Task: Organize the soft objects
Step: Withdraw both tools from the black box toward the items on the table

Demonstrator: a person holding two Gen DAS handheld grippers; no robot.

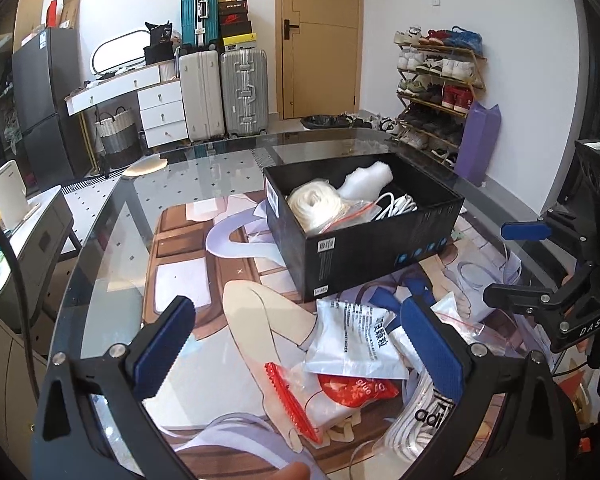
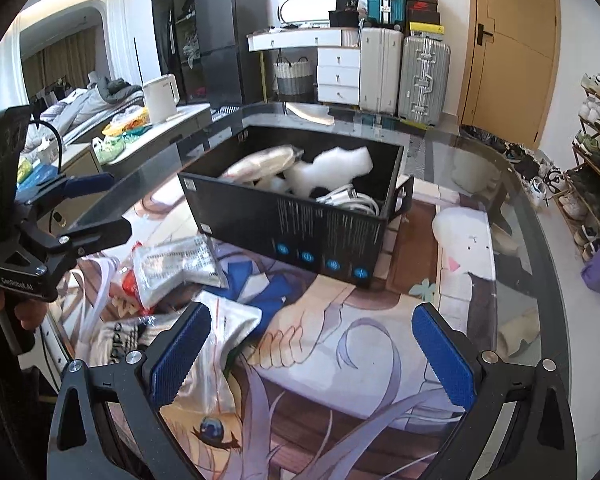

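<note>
Black box (image 1: 364,248): holds white yarn (image 1: 314,204), cable (coiled). Left gripper (image 1: 300,348): fingers apart over white pouch (image 1: 356,344). Right gripper (image 2: 314,354): fingers apart, empty.

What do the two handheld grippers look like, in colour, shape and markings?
Both are black frames with silver screws and two flat blue ribbed jaws. The left gripper carries white lettering "GenRobot.AI" on its body, seen from the right wrist view. The right gripper shows "DAS" in the left wrist view. A black cable runs beside the left one.
</note>
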